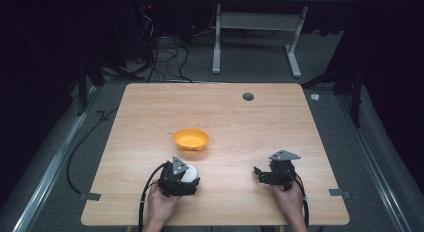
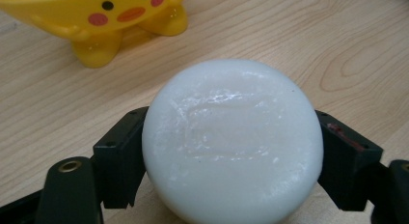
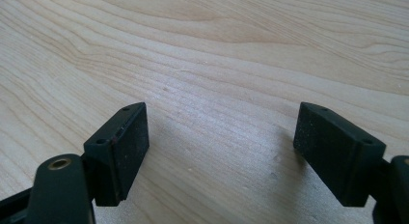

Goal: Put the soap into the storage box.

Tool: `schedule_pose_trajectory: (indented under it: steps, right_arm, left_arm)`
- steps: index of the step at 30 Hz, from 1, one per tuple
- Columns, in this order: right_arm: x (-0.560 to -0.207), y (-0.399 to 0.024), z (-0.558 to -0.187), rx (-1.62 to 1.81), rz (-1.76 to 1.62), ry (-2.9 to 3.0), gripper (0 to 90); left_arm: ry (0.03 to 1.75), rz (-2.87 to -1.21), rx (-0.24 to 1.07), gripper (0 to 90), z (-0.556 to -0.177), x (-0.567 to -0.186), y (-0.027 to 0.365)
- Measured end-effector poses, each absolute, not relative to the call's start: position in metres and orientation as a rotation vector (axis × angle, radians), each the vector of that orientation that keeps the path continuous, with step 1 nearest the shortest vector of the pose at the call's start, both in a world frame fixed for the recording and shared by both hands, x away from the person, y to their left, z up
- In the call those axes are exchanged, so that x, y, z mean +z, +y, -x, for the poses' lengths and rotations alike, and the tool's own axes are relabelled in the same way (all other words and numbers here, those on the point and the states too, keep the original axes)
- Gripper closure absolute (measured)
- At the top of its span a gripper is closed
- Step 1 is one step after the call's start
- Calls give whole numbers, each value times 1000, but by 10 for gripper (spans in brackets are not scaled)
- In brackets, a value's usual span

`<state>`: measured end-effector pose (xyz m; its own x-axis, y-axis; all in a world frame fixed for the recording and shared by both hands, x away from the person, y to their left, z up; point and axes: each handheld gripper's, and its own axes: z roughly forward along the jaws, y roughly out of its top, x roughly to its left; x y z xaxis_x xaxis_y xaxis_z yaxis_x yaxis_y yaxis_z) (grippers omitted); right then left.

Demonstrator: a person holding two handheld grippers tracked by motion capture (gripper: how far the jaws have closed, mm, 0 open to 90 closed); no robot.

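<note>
A round white soap bar (image 2: pixel 232 142) sits between the jaws of my left gripper (image 2: pixel 231 154), which press against both its sides. From the high view the soap (image 1: pixel 191 172) peeks out white just past the left gripper (image 1: pixel 187 178), near the table's front left. A yellow duck-faced bowl (image 1: pixel 190 139) stands a short way beyond it; its feet and painted face (image 2: pixel 103 19) show in the left gripper view. My right gripper (image 1: pixel 262 173) rests low at the front right, open, with bare wood between its jaws (image 3: pixel 219 156).
The wooden table (image 1: pixel 250 127) has a small dark grommet (image 1: pixel 248 96) near its far edge. Cables trail off the front edge from both grippers. Beyond the table stand a white desk frame (image 1: pixel 216 37) and floor cables.
</note>
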<state>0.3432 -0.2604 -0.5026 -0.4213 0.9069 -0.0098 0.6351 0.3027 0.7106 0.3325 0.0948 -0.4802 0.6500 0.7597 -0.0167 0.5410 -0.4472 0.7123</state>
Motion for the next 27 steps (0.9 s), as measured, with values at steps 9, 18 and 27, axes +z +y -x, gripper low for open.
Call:
schedule_pose_trajectory:
  steps: [9, 18, 27]
  right_arm:
    - [-503, -260, -343, 895, -1375, 2165, 209]
    - [-503, -260, -343, 896, -1376, 2165, 209]
    - [-503, -260, -343, 897, -1375, 2164, 208]
  left_arm:
    - [978, -2136, 364, 232, -336, -467, 100]
    - [968, -2117, 365, 232, -340, -453, 105]
    - [963, -2104, 375, 231, -344, -441, 109]
